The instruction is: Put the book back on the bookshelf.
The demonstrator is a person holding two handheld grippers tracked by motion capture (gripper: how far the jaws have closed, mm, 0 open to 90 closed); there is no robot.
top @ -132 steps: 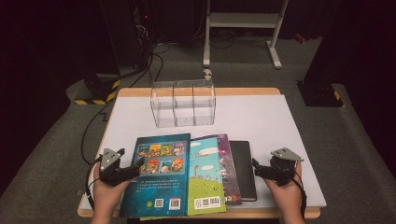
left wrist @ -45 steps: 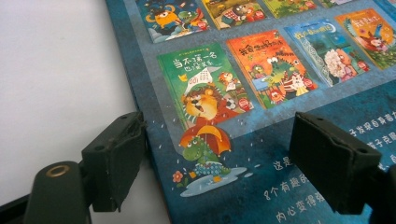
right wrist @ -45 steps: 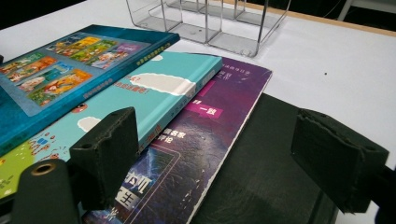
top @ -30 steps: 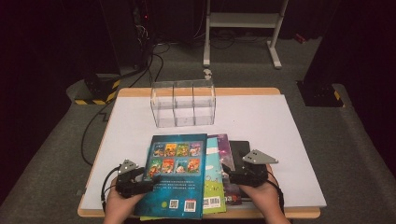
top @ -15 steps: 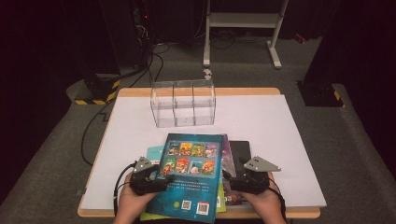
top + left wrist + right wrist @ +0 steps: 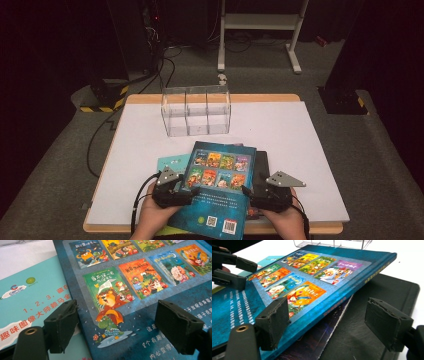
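A dark blue picture book with several small cover pictures lies slanted on top of a stack near the table's front edge. My left gripper is open at its left side. In the left gripper view one jaw hangs over the teal book and the other over the blue book. My right gripper is open at the book's right side. In the right gripper view its jaws straddle the blue book's spine edge, which sits raised above a black notebook. A purple book shows underneath.
A clear three-compartment organizer stands empty at the back middle of the white table. A teal book pokes out left of the stack. Beyond the table are cables and a metal stand on grey floor.
The blue book has shifted right and turned across the stack. Both grippers have come inward from the stack's outer sides to the book's two edges.
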